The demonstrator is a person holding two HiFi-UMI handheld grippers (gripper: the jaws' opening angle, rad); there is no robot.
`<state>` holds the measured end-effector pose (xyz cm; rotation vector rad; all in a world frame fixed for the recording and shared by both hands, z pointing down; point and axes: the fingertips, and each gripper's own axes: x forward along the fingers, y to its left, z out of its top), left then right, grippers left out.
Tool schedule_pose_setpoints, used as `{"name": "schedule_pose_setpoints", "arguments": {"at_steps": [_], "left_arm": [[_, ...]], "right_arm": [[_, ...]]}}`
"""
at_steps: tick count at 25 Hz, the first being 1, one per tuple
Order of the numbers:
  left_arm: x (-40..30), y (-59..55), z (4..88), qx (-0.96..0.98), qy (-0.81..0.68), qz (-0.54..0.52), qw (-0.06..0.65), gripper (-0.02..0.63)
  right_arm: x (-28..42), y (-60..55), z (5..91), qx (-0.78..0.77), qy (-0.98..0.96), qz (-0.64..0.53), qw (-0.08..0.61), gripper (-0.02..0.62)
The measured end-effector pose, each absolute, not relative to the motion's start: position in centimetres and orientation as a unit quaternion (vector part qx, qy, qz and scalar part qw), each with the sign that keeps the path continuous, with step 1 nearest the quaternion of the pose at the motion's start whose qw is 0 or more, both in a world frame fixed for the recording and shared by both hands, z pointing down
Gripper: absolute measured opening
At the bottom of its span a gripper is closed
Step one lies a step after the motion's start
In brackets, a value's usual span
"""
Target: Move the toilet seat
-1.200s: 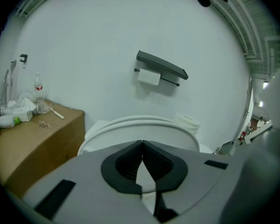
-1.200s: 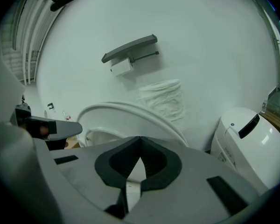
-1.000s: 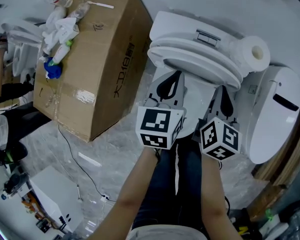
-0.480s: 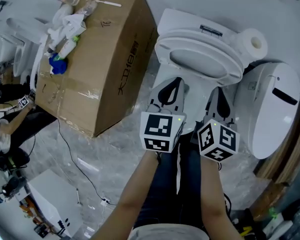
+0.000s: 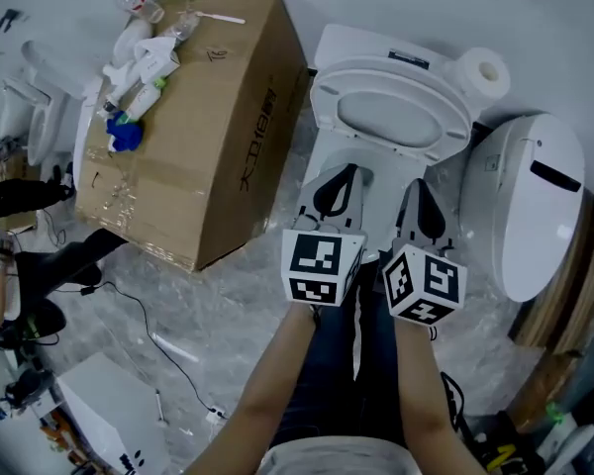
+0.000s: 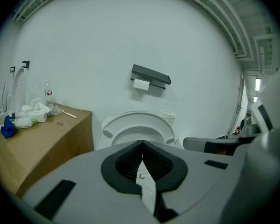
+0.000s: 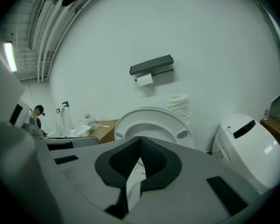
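The white toilet seat (image 5: 391, 107) stands raised against the tank, its underside with two bumpers facing me. It fills the middle of the left gripper view (image 6: 135, 127) and the right gripper view (image 7: 151, 122). My left gripper (image 5: 343, 171) hangs over the toilet's front, short of the seat and apart from it. Its jaws are shut with nothing between them (image 6: 142, 143). Beside it, my right gripper (image 5: 416, 184) is also shut and empty (image 7: 140, 138), likewise clear of the seat.
A big cardboard box (image 5: 198, 117) with bottles and tissues on top stands left of the toilet. A toilet paper roll (image 5: 482, 71) sits on the tank. Another white toilet (image 5: 535, 201) stands at the right. A paper holder (image 6: 150, 74) hangs on the wall.
Both grippers, still shut, have drawn back from the seat's front rim toward the person. The seat, seen lower and tilted a second ago, now stands upright.
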<state>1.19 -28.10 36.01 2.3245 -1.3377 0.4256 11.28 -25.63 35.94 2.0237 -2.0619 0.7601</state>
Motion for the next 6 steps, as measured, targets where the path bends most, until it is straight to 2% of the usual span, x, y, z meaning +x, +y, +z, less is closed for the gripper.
{"name": "schedule_pose_setpoints", "arguments": {"at_steps": [6], "left_arm": [[1.4,-25.2,34.9,0.839,-0.477,0.15,0.212,0.015]], "right_arm": [[10.4,-23.0,34.3,0.668,-0.697,0.248,0.084,0.015]]}}
